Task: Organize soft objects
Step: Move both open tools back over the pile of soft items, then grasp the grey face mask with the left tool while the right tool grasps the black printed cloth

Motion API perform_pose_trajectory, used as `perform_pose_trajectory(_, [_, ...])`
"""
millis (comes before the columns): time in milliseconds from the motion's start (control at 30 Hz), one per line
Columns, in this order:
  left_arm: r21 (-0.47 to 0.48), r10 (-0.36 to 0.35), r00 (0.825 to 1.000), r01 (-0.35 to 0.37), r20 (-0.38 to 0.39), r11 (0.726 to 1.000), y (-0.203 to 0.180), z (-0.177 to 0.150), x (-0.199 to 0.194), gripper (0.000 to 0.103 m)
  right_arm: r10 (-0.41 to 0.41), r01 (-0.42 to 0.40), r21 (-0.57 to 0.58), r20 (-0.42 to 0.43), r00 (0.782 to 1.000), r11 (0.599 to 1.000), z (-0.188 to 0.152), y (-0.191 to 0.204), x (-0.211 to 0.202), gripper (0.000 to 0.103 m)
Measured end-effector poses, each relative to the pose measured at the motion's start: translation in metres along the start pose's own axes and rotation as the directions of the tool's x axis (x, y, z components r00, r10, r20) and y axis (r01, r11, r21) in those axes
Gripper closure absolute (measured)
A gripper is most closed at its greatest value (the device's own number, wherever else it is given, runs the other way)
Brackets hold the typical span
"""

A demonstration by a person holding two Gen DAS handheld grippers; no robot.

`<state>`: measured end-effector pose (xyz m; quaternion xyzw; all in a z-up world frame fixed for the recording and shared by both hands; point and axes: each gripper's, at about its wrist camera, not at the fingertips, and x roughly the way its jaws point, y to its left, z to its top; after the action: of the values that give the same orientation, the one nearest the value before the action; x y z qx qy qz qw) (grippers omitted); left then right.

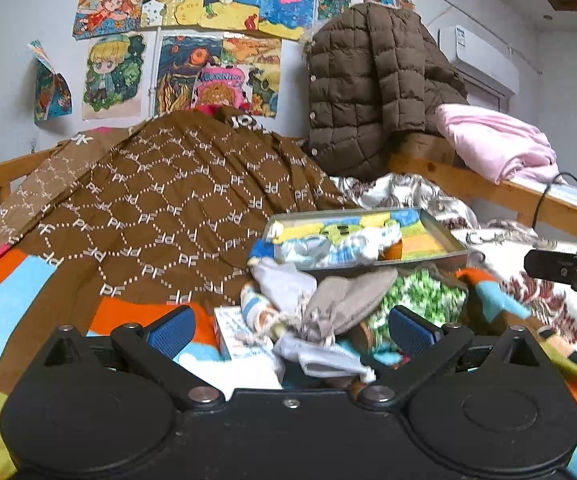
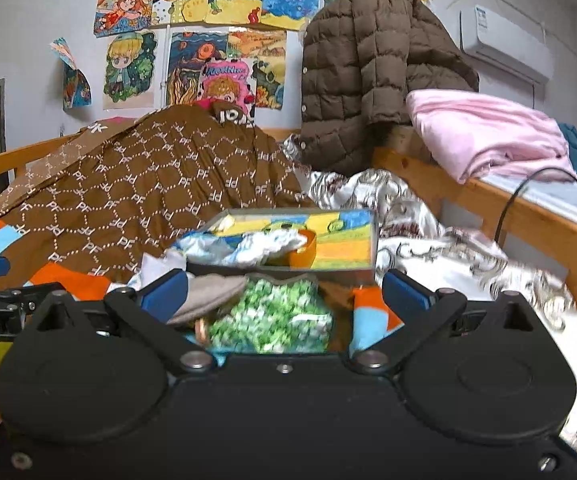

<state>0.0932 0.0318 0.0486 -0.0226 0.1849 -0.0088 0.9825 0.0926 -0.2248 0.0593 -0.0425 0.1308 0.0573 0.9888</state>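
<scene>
Small socks and pouches lie heaped on the bed just near of the shallow tin tray [image 1: 444, 236], some already inside it. The grey drawstring pouch [image 1: 348, 300] and the green-white sock [image 2: 272, 316] look light, limp and bunchy, best pinched at a thick fold. Left tool [image 1: 288, 326] and right tool [image 2: 284, 292] both stand spread wide, holding nothing
</scene>
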Motion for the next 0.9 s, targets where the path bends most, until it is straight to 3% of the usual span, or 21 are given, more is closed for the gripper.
perform_pose_trajectory(300, [0.011, 0.025, 0.997, -0.025, -0.077, 1.000, 0.007, -0.032, -0.007, 0.001, -0.001, 0.001, -0.001, -0.070, 0.998, 1.000, -0.031, 0.016, 0.009, 0.000])
perform_pose_trajectory(500, [-0.002, 0.046, 0.988, -0.047, -0.147, 0.999, 0.013, -0.050, -0.010, 0.001, 0.040, -0.036, 0.033, -0.131, 0.991, 0.999, -0.045, 0.025, 0.016, 0.000])
perform_pose_trajectory(900, [0.107, 0.018, 0.982, 0.003, -0.188, 0.994, 0.008, -0.065, -0.021, 0.001, 0.114, -0.103, 0.060, -0.232, 0.966, 0.993, -0.089, 0.043, 0.025, 0.000])
